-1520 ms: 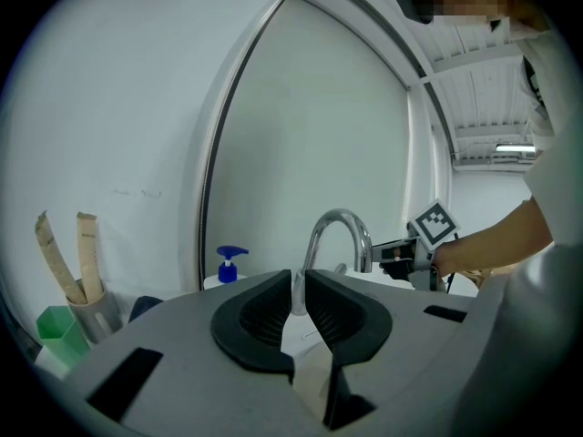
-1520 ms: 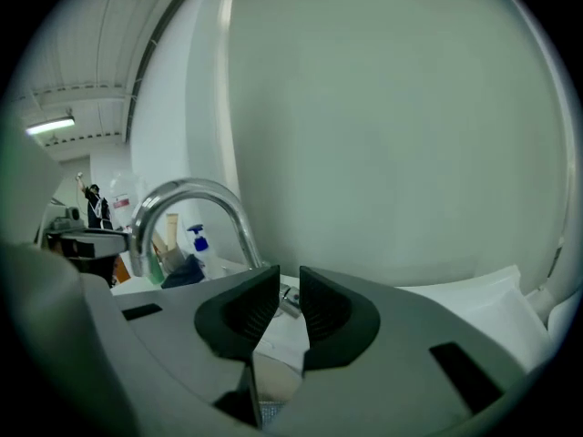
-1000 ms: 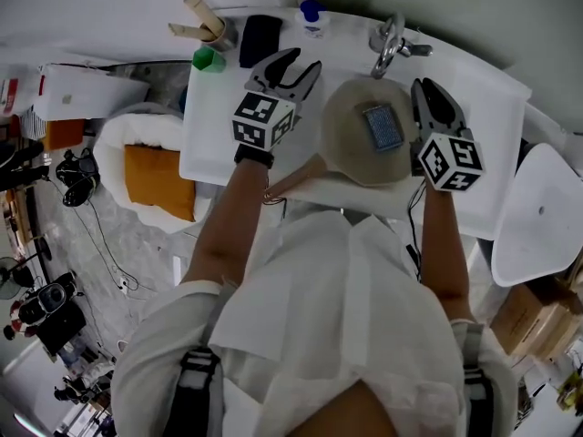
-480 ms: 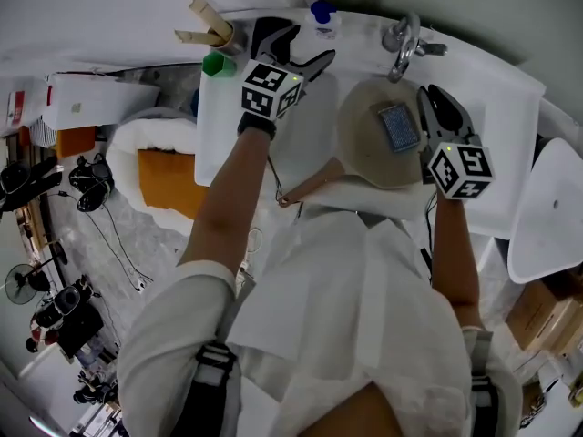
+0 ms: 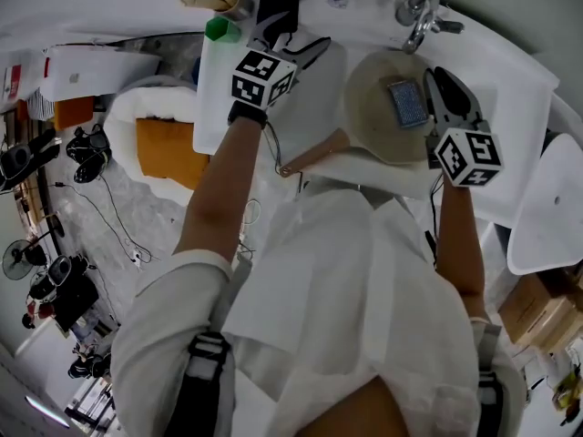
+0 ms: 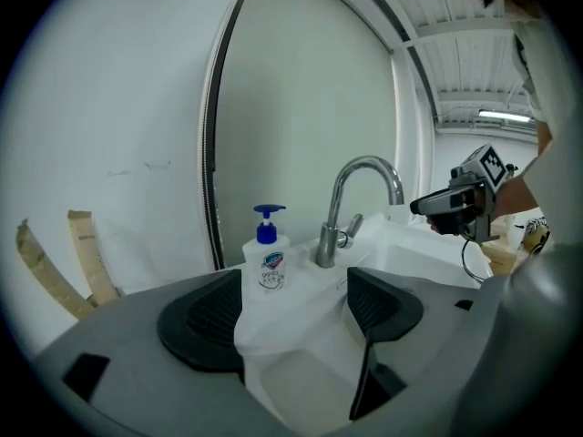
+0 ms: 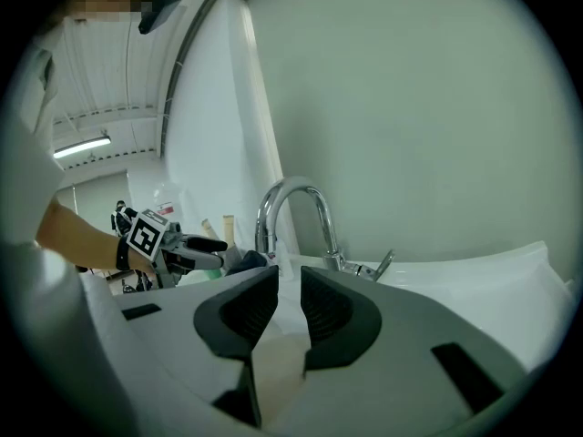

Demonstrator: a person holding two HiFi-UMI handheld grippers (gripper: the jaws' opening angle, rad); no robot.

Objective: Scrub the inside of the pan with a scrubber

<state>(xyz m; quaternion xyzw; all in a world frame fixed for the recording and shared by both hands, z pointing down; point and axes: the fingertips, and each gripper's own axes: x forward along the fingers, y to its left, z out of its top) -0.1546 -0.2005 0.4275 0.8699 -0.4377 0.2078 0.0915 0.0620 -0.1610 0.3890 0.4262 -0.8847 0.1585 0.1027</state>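
Head view, pan [image 5: 373,116]: beige, lying in the white sink [image 5: 510,98], wooden handle [image 5: 314,156] running out toward 8 o'clock
Head view, scrubber [image 5: 407,104]: blue-grey pad inside the pan, a little toward 3 o'clock from its middle, touched by neither gripper
Head view, right gripper [image 5: 437,80]: over the pan's 3 o'clock rim, just beside the scrubber
Head view, left gripper [image 5: 296,35]: at the pan's 10 o'clock, apart from it, above the white counter [image 5: 214,116]
Head view, faucet [image 5: 417,21]: chrome, at the pan's 12 o'clock
Left gripper view, fingers: spread wide, having just been opening, nothing between them, only white surface beyond
Left gripper view, soap bottle [image 6: 265,258]: blue pump, upright at 12 o'clock past the jaws, faucet at its 3 o'clock, right gripper further out at 3 o'clock
Right gripper view, fingers: drawn close with a narrow slit left, nothing seen in the slit, beige of the pan showing below
Right gripper view, surroundings: faucet at 12 o'clock, left gripper at 9 o'clock
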